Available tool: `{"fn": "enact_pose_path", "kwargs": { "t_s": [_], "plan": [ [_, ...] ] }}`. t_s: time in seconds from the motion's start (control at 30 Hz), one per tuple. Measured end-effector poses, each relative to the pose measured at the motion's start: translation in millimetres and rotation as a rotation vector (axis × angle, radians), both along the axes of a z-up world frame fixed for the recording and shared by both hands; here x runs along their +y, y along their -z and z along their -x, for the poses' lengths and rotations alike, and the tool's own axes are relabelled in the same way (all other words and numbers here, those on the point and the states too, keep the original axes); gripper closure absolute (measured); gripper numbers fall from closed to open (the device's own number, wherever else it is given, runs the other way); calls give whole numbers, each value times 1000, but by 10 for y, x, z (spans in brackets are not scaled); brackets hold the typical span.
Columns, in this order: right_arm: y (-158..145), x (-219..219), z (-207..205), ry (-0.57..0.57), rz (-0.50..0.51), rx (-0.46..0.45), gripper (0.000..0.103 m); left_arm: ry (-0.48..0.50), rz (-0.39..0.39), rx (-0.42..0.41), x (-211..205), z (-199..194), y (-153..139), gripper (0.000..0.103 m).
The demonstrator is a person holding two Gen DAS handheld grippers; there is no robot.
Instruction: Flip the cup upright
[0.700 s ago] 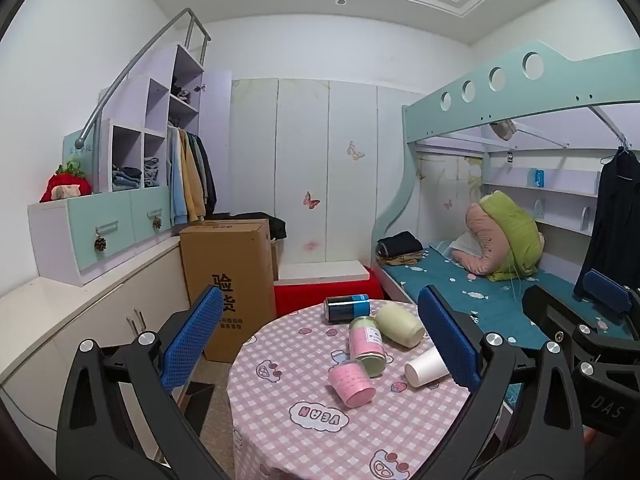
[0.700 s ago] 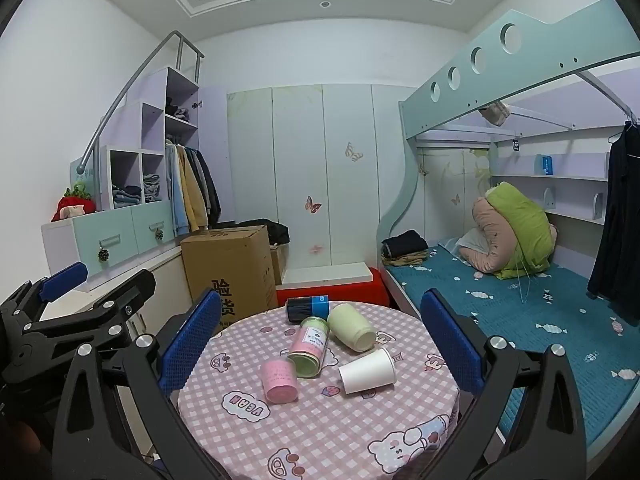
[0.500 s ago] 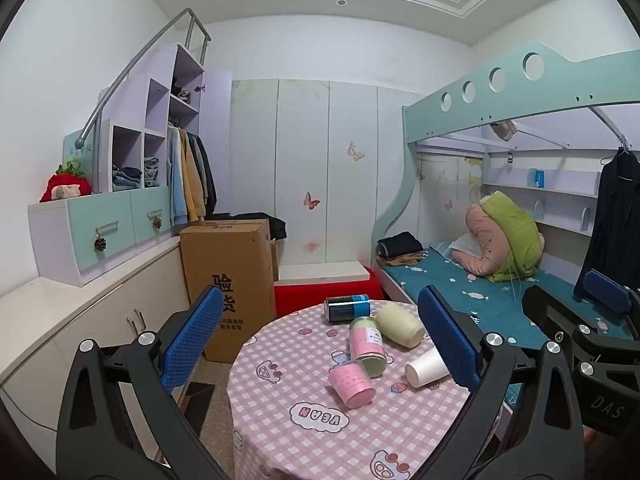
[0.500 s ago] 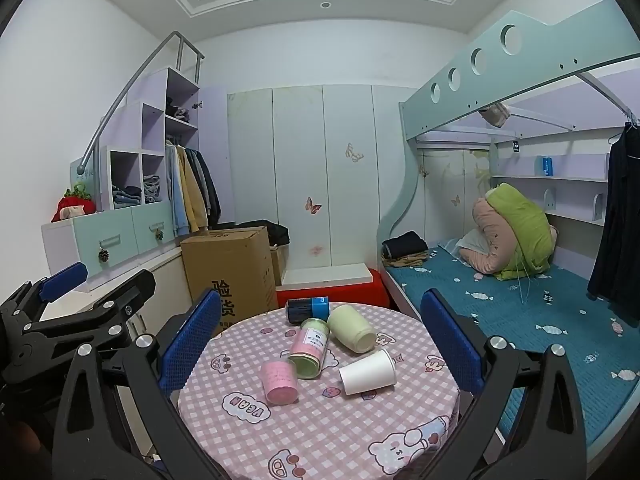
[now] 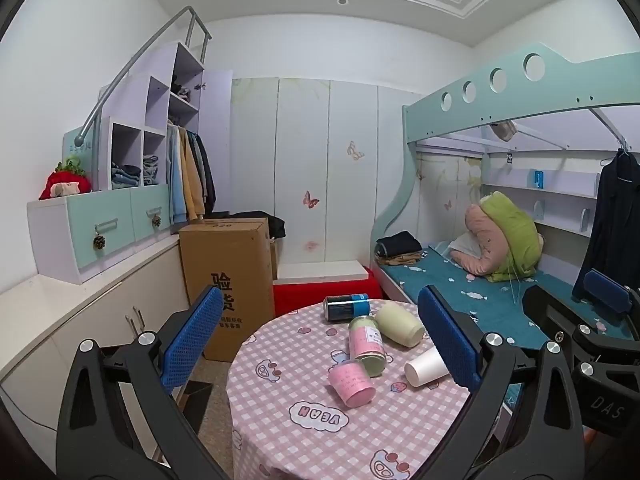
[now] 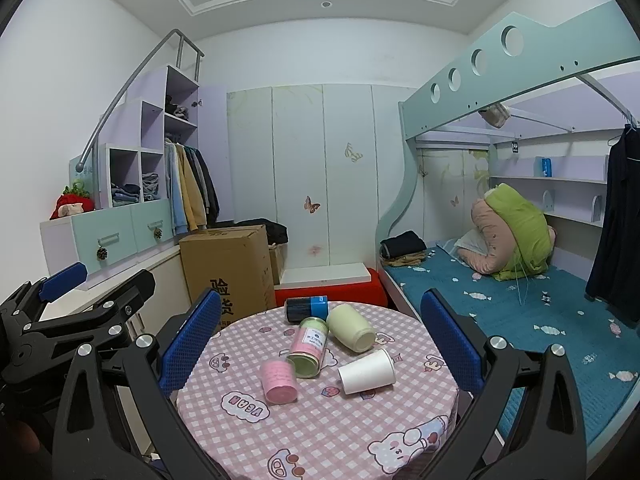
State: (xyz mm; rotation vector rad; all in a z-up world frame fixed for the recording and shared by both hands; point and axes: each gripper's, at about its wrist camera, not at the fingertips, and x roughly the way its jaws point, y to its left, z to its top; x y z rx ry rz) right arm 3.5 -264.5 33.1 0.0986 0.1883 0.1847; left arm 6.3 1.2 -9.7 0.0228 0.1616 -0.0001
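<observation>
Several cups lie on their sides on a round table with a pink checked cloth (image 6: pixel 320 432): a white paper cup (image 6: pixel 367 371), a pink cup (image 6: pixel 278 381), a pink and green labelled cup (image 6: pixel 309 347), a pale green cup (image 6: pixel 351 327) and a dark can with a blue band (image 6: pixel 306 308). In the left wrist view they are the white cup (image 5: pixel 426 367), pink cup (image 5: pixel 351 382), labelled cup (image 5: pixel 367 345), green cup (image 5: pixel 400 324) and can (image 5: pixel 346 307). My left gripper (image 5: pixel 320 344) and right gripper (image 6: pixel 318 344) are open and empty, held back above the table's near side.
A brown cardboard box (image 6: pixel 228 268) stands on the floor left of the table, beside a low cabinet (image 5: pixel 80 320). A red and white step (image 6: pixel 328 284) sits behind the table. A bunk bed with a teal mattress (image 6: pixel 520 320) runs along the right.
</observation>
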Motion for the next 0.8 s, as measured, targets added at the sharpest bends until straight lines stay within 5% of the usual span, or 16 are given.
{"fn": "enact_pose_path", "kwargs": {
  "t_s": [0.8],
  "plan": [
    [46,32,-36,-4,3,5,6,-3,1,10,23,-9,23,5]
  ]
}}
